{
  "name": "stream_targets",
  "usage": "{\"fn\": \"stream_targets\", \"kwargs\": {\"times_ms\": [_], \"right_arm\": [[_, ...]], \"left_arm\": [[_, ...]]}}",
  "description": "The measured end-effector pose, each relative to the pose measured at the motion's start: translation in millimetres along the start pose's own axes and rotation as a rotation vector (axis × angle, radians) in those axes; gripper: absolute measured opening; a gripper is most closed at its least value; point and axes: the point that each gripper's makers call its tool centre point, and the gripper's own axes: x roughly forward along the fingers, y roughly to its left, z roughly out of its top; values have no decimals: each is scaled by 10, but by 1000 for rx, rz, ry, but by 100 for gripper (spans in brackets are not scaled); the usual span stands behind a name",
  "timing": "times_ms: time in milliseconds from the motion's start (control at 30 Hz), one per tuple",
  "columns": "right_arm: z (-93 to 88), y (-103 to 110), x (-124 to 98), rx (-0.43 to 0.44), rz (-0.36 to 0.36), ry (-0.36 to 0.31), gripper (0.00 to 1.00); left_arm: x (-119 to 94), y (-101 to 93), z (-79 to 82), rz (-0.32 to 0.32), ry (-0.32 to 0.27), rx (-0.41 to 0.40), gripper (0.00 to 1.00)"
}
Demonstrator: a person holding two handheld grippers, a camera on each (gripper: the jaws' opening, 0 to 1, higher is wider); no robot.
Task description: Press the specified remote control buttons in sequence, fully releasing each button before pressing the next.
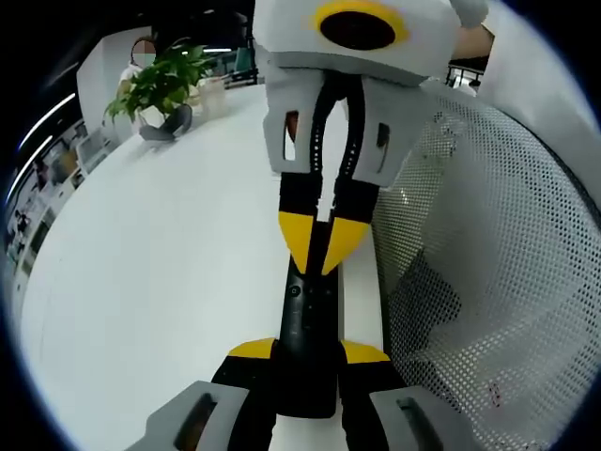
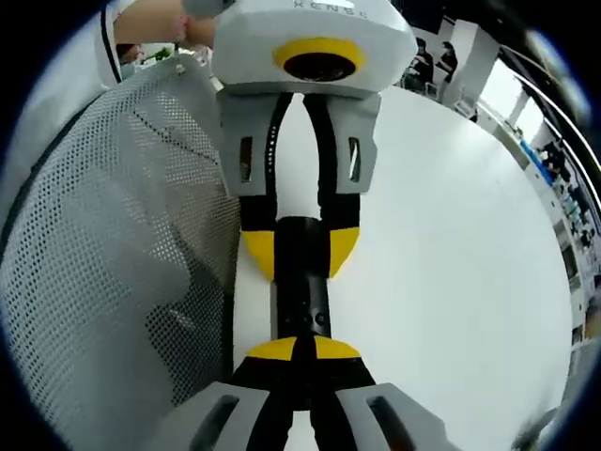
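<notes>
The black remote control (image 1: 308,338) (image 2: 302,301) is held lengthwise just above the white worktop (image 1: 169,272) (image 2: 451,244), its near end grasped between the yellow tips of the left tongs (image 1: 308,352) (image 2: 300,246), as seen in the left gripper view. The right tongs (image 1: 319,246) (image 2: 300,349) are clenched (yellow tips drawn together) and set down on the remote's buttoned face at its far end. A white perforated mesh surface (image 1: 498,272) (image 2: 103,244) is seen beside the worktop's edge, and a potted plant (image 1: 161,89) is stood well apart at the worktop's far side.
</notes>
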Motion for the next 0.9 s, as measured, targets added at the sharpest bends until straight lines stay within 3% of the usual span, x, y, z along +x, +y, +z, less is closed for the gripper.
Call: {"fn": "stream_targets", "kwargs": {"times_ms": [100,267,333,467,533,900], "right_arm": [[-9,-8,3,86,-21,-17,1],[-8,-11,-5,125,-40,-24,1],[-10,-15,-18,129,-42,-56,1],[-5,-11,-14,48,-59,-112,0],[1,4,-12,-91,-59,-100,0],[27,-16,-21,-84,-45,-87,0]], "left_arm": [[1,-1,-1,1,4,0,24],[4,0,1,2,2,-3,24],[3,2,2,4,-1,-4,24],[4,3,2,4,-5,-3,24],[5,3,3,4,-5,1,24],[2,1,6,14,-20,-8,24]]}}
